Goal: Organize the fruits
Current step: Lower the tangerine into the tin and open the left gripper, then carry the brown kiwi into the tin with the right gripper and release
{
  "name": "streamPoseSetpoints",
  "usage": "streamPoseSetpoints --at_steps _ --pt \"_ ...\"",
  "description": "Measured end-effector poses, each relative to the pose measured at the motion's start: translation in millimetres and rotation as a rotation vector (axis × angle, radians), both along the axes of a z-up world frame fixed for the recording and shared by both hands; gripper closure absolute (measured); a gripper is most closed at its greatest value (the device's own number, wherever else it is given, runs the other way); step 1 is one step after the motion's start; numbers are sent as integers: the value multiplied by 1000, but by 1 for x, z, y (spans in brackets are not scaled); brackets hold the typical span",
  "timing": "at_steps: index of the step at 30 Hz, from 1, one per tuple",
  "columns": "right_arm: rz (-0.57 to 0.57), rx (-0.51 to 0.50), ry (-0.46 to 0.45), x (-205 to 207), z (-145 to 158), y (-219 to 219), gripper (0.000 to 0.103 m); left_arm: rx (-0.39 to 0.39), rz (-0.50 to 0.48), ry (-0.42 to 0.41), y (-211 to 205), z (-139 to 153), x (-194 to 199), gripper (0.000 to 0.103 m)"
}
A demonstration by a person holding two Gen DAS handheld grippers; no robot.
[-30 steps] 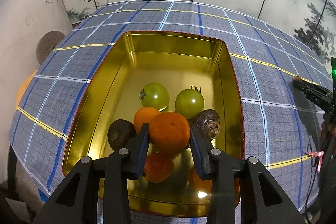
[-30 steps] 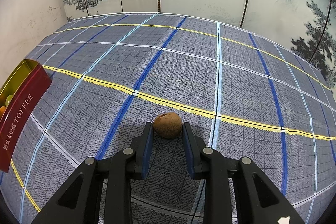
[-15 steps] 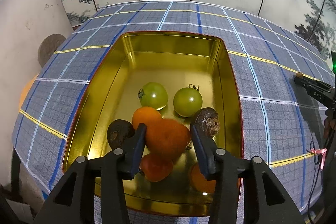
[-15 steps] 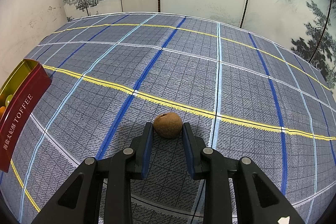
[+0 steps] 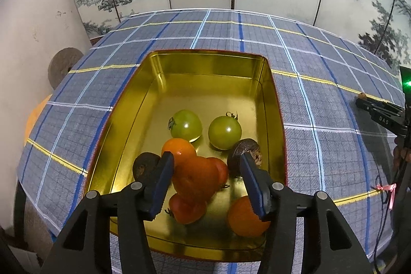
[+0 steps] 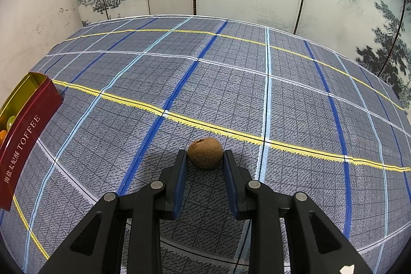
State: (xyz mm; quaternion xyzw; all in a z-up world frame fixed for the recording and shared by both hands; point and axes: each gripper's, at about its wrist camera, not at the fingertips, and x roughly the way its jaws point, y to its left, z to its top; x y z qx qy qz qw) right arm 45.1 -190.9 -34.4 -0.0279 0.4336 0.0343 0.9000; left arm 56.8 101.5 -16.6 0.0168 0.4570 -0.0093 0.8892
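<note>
Fruit was mostly gathered: beneath the left gripper [image 5: 205,181], jaws opening, an orange fruit [image 5: 197,179] dropped free into the gold tin [image 5: 210,63]. One brown fruit [image 6: 205,152] remained on the surface, clamped by the right gripper [image 6: 204,163].

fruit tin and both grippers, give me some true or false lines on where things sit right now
1. Two green tomatoes lie side by side in the gold tin. True.
2. The left gripper is clamped tight on an orange fruit. False: its jaws are opening, and the blurred orange fruit sits loose between them, over the tin.
3. The right gripper has a small brown fruit at its fingertips. True.
4. That brown fruit is inside the tin. False: it is over the checked cloth, well away from the tin.
5. The tin holds only green fruit. False: orange and dark brown ones are there too.
</note>
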Motion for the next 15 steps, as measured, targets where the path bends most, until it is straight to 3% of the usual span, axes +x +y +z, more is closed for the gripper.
streamPoseSetpoints --at_steps 15 --pt "0 -2 0 0 0 0 77 -18 8 -32 3 11 -8 46"
